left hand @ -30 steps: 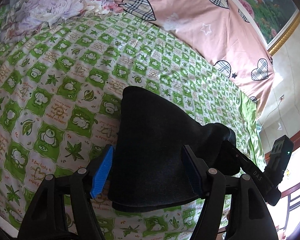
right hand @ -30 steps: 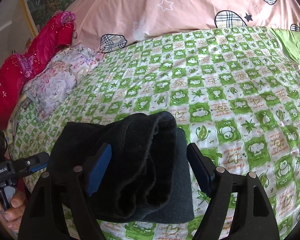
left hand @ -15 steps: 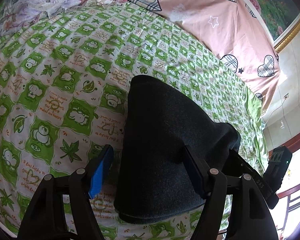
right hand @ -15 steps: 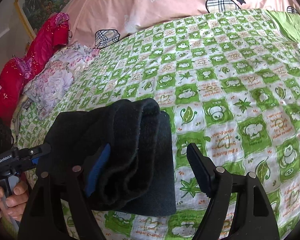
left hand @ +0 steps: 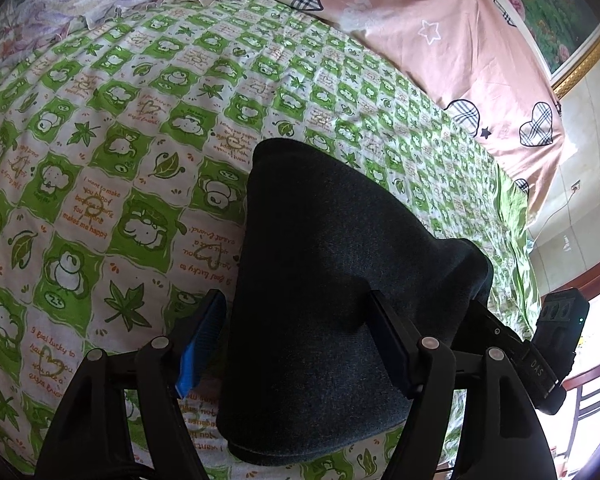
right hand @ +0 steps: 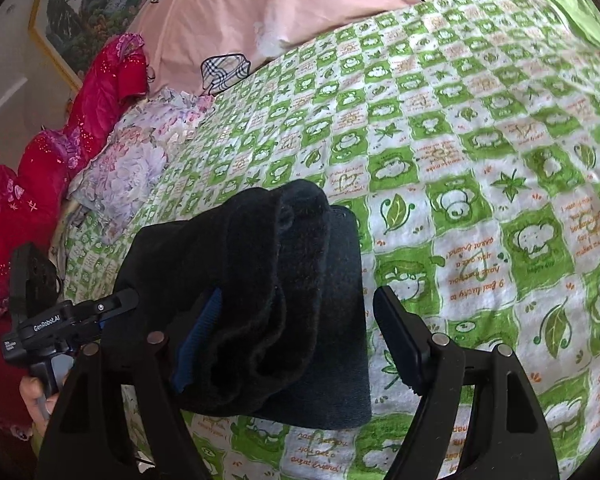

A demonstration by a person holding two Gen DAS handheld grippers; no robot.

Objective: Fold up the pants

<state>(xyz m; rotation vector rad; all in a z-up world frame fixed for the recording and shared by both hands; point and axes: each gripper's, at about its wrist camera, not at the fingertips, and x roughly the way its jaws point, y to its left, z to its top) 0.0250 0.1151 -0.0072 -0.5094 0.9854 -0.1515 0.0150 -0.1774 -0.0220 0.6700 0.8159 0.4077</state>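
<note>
The dark pants [left hand: 320,280] lie folded into a thick bundle on the green and white patterned bed sheet [left hand: 100,140]. My left gripper [left hand: 296,344] is open, its jaws wide on either side of the bundle's near end. In the right wrist view the pants [right hand: 268,300] show rolled layers on a flat lower layer. My right gripper [right hand: 296,344] is open over that end, the left finger [right hand: 198,336] against the fabric, the right finger [right hand: 396,344] apart from it. Each gripper shows in the other's view.
A pink sheet with plaid hearts [left hand: 440,40] covers the bed's far side. A floral pillow [right hand: 128,168] and red bedding [right hand: 60,140] lie at the head. A framed painting [right hand: 100,8] hangs behind. The bed edge and wall are to the right [left hand: 572,200].
Both grippers have moved a little over the bundle; the pants have settled flatter on the sheet. Both stay open.
</note>
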